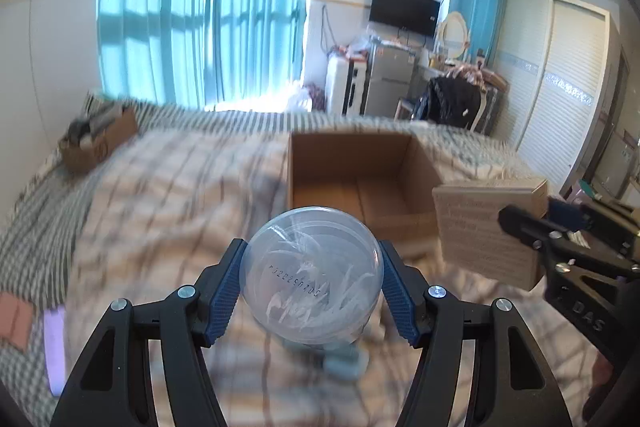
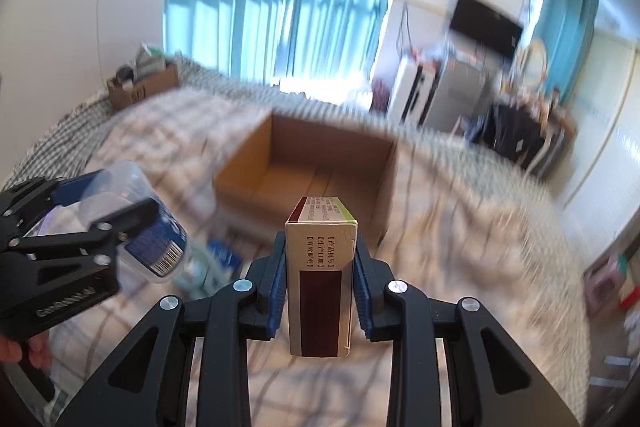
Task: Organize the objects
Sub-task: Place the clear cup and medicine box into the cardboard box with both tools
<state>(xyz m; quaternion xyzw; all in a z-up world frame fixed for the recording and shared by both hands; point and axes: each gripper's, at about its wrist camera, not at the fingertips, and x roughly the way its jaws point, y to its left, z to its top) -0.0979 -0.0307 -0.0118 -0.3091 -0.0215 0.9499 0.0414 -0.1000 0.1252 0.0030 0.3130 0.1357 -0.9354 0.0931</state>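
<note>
Short of the open cardboard box [image 1: 352, 183], my left fingers [image 1: 226, 291] are clamping a clear jar [image 1: 312, 275]; my right fingers [image 2: 277, 291] are gripping an upright carton [image 2: 322, 279].

Each hand-held gripper is matte black, with triangular cut-outs and round silver screws at the pivots: left hand-held gripper [image 1: 312, 291], right hand-held gripper [image 2: 320, 279]. Ribbed blue pads [image 1: 224, 291] line the fingers; white lettering marks the side plates
</note>
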